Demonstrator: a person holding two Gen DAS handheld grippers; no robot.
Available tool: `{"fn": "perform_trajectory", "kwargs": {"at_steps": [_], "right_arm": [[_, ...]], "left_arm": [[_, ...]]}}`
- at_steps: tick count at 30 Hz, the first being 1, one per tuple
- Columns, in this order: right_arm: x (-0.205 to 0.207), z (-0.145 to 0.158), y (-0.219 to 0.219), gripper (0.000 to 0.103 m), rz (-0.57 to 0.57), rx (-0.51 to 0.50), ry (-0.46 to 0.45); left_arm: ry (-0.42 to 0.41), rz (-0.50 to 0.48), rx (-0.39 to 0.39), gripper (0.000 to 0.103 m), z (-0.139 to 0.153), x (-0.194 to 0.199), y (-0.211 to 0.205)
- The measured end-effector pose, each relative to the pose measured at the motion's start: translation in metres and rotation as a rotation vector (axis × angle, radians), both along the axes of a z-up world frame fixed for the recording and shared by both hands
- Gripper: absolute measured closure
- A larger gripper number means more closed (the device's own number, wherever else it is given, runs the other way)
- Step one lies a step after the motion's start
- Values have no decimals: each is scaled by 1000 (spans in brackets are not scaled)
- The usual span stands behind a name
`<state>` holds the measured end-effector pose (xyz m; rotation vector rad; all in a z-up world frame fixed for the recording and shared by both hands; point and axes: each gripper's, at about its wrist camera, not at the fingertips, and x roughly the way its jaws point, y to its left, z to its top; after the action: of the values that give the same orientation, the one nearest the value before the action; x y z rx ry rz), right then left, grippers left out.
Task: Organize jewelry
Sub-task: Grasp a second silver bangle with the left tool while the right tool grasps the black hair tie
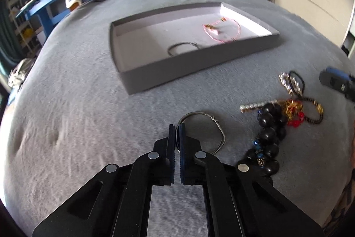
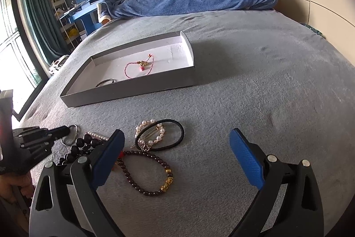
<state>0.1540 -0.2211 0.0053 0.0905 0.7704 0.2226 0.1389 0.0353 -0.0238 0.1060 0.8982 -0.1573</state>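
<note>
Grey bed cover (image 1: 77, 126) carries the shallow grey tray (image 1: 188, 68), which already holds a pink cord bracelet (image 1: 221, 31) and a thin ring bangle (image 1: 182, 48). Right gripper (image 2: 177, 159) gapes wide above the loose pile, holding nothing. My left gripper (image 1: 176, 128) pinches the silver wire bangle (image 1: 206, 132); I judge a level lift clear of the black bead strand (image 1: 269, 134) best

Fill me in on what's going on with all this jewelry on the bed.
A person with a gripper in each hand is sorting jewelry into a gray tray on the bed. The left gripper is shut on a silver bangle lying on the blanket. The right gripper hangs open above the pile: a dark bead bracelet, a black hair tie and a pearl clip. A pink string bracelet and another silver bangle already lie in the tray.
</note>
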Motion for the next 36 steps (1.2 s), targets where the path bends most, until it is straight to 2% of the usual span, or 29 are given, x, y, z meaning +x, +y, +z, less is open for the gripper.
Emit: {"fn": "perform_trajectory", "kwargs": {"at_steps": [7,17,21,24,27,28,30,31,36], "right_arm": [[5,-6,6,9,35,-21,16],[27,-23,19,10,74,-40,71],[35,-32,18,11,76,-35,121],[38,-35,17,20,69,-33,135],[35,-33,16,39,81,-25,128],[33,-32,16,51,88,-19,124],[30,-29,14,63,89,1,121],[29,-28,12,75,90,15,120],[25,-25,11,89,97,45,115]], "left_arm": [[1,38,-54,99,4,0,16],[28,29,-39,99,-4,3,11],[29,29,-32,99,-6,4,10],[28,27,-34,99,-6,4,10],[28,28,-37,99,-6,4,10],[28,28,-38,99,-6,4,10],[28,28,-39,99,-5,4,11],[27,28,-39,99,-5,4,11],[27,28,-39,99,-5,3,11]]}}
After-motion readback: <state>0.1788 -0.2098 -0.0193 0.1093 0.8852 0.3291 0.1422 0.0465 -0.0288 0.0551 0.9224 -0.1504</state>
